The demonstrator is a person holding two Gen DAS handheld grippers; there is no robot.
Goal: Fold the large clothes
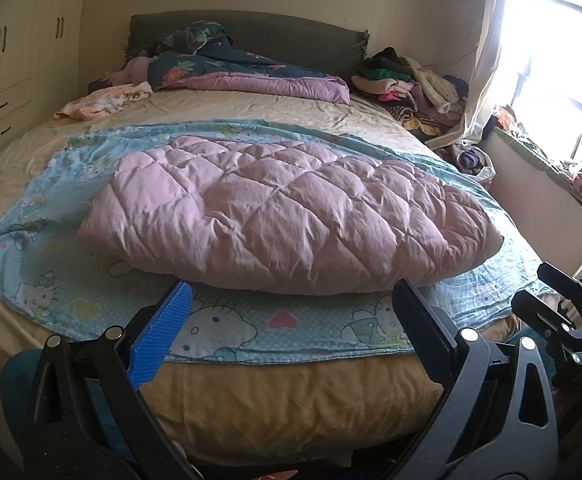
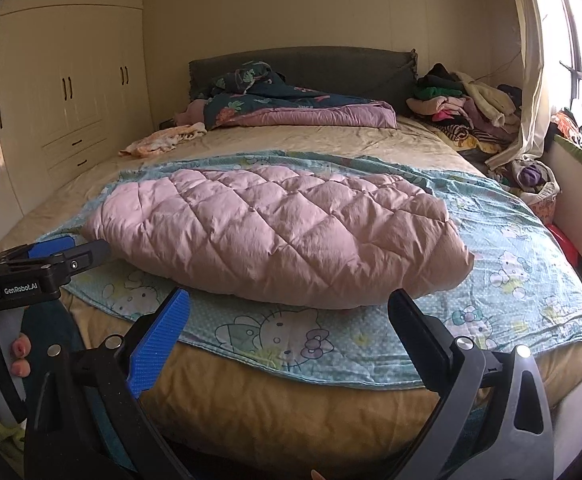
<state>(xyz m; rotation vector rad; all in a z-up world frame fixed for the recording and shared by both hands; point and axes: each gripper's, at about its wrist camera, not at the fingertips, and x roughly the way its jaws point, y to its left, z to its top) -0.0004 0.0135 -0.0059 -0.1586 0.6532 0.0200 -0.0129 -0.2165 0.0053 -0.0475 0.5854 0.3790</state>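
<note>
Pink quilt [image 1: 291, 212] bundled mid-sheet [image 1: 51, 280], both grippers' fingers [image 1: 163, 340] spread, empty

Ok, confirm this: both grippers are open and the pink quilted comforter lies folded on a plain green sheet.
One thing is wrong: the sheet under the pink quilted comforter is light blue with cartoon cats, as the right wrist view shows. The left gripper and right gripper are indeed open.

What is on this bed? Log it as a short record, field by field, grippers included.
surface: bed, tan sheet
spread layer: blue cartoon-print sheet across the near half
on top: pink quilted coat, bundled, lying on the blue sheet
far end: dark floral duvet by the headboard
far right: pile of clothes
left gripper: open, empty, short of the coat
right gripper: open, empty, short of the coat
</note>
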